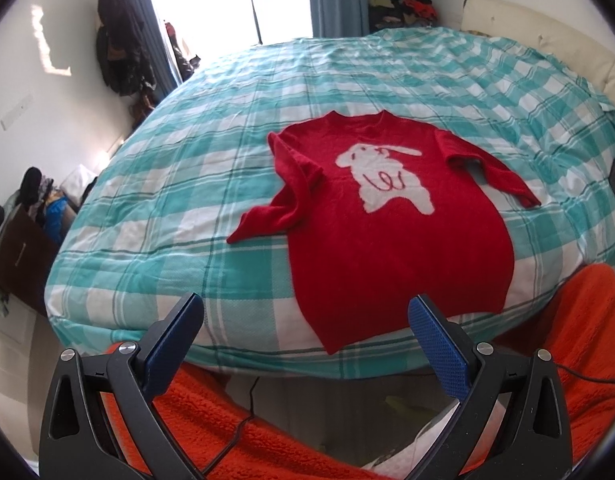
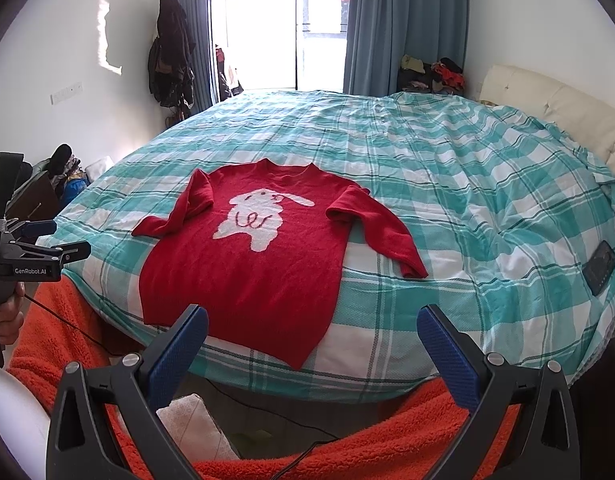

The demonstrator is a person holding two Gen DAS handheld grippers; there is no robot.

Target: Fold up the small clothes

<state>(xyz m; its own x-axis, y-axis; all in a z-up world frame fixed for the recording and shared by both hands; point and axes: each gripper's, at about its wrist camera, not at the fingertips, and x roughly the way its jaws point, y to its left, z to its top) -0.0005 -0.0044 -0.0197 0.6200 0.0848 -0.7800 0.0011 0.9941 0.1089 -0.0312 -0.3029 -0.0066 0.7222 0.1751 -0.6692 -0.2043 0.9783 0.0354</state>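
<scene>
Left tool [image 1: 305, 314] w/ blue textured pads spread wide, gripping nothing, hovering off the near edge of the bed w/ teal-and-white plaid cover [image 1: 179, 184]; it also shows at far left of the right wrist view [image 2: 63, 240]. Red knit sweater w/ white rabbit motif [image 1: 391, 232] lies flat, face up, near the bed's front edge, collar away from cams, hem closest, its left-side sleeve bent inward at the elbow, right-side sleeve angled out, and a dark phone-like slab [image 2: 599, 267] sits well apart to the right on the cover. Right tool [image 2: 312, 322] likewise wide apart, empty, just short of the hem, above orange fleece fabric [image 2: 387, 448].
</scene>
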